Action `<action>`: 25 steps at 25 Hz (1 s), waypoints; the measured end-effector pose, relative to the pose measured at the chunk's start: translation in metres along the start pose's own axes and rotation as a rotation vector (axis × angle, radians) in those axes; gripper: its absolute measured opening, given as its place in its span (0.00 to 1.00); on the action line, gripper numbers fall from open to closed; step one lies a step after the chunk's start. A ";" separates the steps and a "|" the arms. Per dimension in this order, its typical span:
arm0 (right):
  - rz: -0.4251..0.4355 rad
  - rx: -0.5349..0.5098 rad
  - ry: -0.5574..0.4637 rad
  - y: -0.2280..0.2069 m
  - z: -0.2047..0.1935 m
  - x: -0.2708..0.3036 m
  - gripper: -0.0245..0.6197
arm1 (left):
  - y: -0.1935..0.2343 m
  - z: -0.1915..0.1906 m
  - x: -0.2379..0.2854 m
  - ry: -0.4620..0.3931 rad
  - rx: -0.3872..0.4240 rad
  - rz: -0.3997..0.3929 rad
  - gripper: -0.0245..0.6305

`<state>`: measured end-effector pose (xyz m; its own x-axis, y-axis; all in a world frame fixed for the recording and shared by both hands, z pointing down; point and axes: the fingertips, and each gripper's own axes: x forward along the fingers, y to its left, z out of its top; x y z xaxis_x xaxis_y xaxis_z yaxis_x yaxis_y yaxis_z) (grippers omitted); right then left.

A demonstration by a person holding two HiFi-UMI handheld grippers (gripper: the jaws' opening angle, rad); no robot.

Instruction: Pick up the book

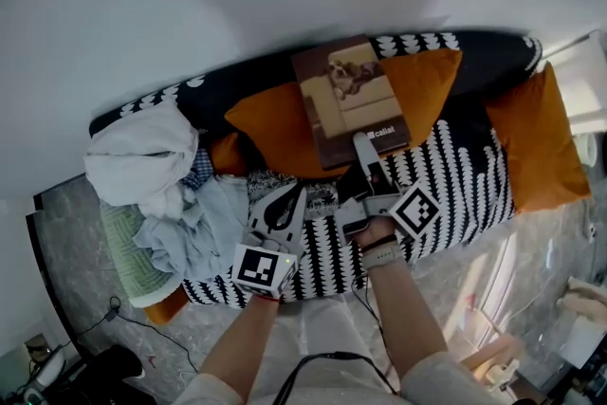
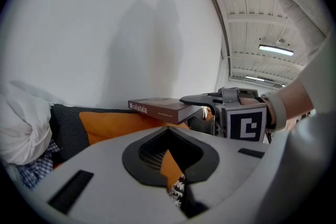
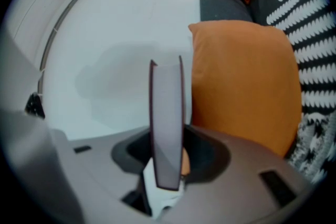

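A brown book (image 1: 349, 100) with a dog and armchair on its cover is held just above an orange cushion (image 1: 270, 123) on the sofa. My right gripper (image 1: 365, 147) is shut on the book's near edge. In the right gripper view the book (image 3: 167, 123) stands edge-on between the jaws. The left gripper view shows the book (image 2: 160, 107) level, with the right gripper (image 2: 197, 99) clamped on its end. My left gripper (image 1: 287, 196) hovers lower left over the patterned sofa cover (image 1: 455, 175), jaws together, holding nothing.
A pile of white and pale blue clothes (image 1: 142, 161) lies on the sofa's left end. Another orange cushion (image 1: 536, 138) leans at the right end. A white wall rises behind the sofa. Cables and marble floor show in front.
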<state>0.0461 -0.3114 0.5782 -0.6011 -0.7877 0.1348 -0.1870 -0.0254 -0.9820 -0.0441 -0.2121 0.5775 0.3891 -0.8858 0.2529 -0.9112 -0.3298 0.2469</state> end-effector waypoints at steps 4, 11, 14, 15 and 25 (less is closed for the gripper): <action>0.015 0.006 0.000 0.008 -0.001 -0.004 0.30 | -0.002 0.006 -0.003 -0.011 0.006 -0.005 0.07; 0.023 0.013 0.007 0.015 -0.001 -0.018 0.30 | -0.009 0.019 -0.008 -0.029 0.009 -0.002 0.07; 0.025 0.026 0.002 0.018 -0.002 -0.023 0.30 | -0.012 0.022 -0.009 -0.030 0.015 -0.009 0.07; 0.027 0.026 0.001 0.019 -0.002 -0.025 0.30 | -0.014 0.023 -0.010 -0.032 0.017 -0.013 0.07; 0.055 0.018 -0.003 0.038 -0.004 -0.046 0.30 | -0.029 0.034 -0.021 -0.052 0.036 -0.038 0.07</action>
<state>0.0636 -0.2739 0.5351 -0.6079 -0.7899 0.0803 -0.1396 0.0068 -0.9902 -0.0301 -0.1948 0.5330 0.4172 -0.8877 0.1949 -0.9004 -0.3746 0.2211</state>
